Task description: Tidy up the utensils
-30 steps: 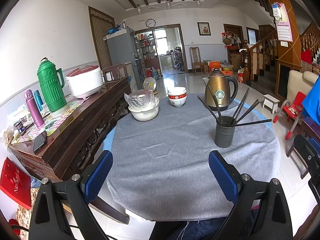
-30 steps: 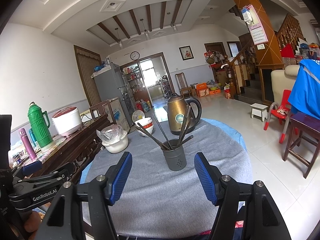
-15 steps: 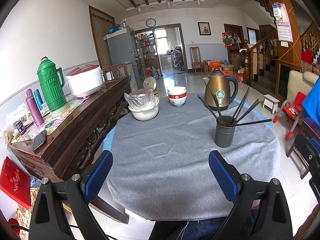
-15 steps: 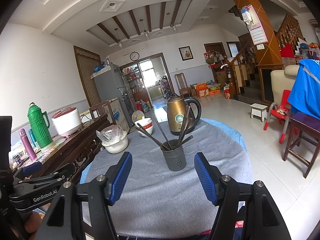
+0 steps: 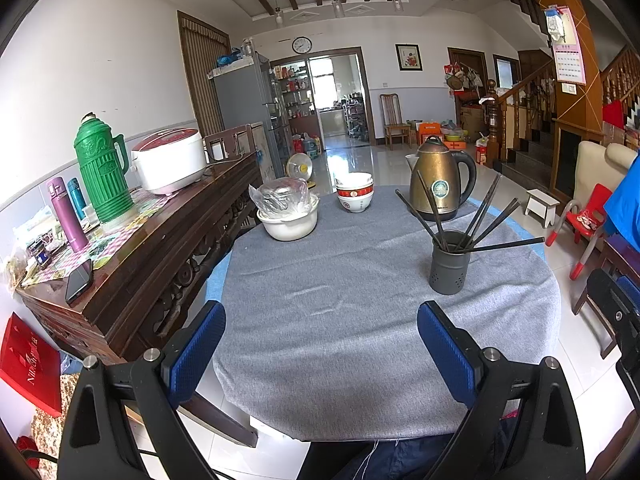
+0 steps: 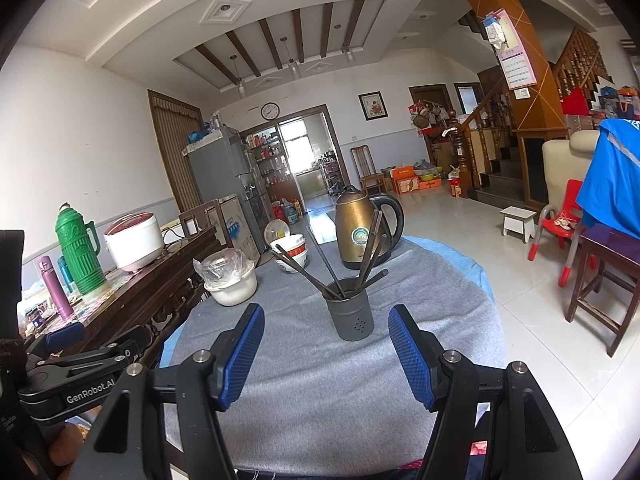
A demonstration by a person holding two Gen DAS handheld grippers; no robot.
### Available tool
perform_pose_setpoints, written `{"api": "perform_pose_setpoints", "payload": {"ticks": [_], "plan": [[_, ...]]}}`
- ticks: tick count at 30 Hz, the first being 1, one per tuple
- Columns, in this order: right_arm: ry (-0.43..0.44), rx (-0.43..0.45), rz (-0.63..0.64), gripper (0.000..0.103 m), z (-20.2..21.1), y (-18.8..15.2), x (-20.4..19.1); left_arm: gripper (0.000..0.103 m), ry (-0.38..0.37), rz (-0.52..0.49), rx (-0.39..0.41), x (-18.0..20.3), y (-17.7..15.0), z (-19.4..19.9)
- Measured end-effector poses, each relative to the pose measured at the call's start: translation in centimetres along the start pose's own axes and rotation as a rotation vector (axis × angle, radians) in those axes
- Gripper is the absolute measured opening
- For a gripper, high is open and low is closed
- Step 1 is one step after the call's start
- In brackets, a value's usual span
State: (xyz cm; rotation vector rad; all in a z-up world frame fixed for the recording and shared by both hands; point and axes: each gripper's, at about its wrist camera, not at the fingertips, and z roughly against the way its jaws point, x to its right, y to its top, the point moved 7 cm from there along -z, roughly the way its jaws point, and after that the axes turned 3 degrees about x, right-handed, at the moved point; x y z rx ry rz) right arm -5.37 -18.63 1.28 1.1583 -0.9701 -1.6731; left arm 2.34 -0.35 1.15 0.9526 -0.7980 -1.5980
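**A:** Nearest you, what do your grippers hold?

**B:** Nothing. Your left gripper [image 5: 320, 344] hangs with its jaws spread wide over the near part of the grey tablecloth [image 5: 340, 320]. Your right gripper [image 6: 326, 354] is just as wide and empty, lined up on the holder [image 6: 352, 316].

**A:** And the utensils?

**B:** The chopsticks [image 5: 476, 220] all stand in the dark holder [image 5: 448, 262], fanned out, one leaning nearly flat to your right. I see none lying loose on the cloth. So this fits either a finished gathering or a bundle you mean to straighten; I can't settle which, so I won't bid you a move.

**A:** If you do go in?

**B:** Any pinch there would need narrow jaws and a light touch, I judge: the sticks are thin and the holder looks easy to tip.

**A:** Room to move?

**B:** The cloth between you and the holder is bare. The round table's edge drops away close on your right. Beyond the holder stands the kettle [image 5: 438, 184], and further left the stacked bowls [image 5: 354, 194] and the covered white bowl [image 5: 288, 212]. The wooden sideboard [image 5: 152, 256] crowds your left side.
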Motion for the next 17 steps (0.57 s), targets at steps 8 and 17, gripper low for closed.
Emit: {"api": "perform_pose_setpoints", "payload": {"ticks": [8, 17], "plan": [[-0.001, 0.004, 0.008, 0.068, -0.4, 0.4, -0.2, 0.097, 0.003, -0.009, 0.003, 0.0, 0.1, -0.2], [-0.037, 0.017, 0.004, 0.068, -1.6, 2.1, 1.8, 0.097, -0.012, 0.024, 0.009, 0.6, 1.3, -2.3]]}}
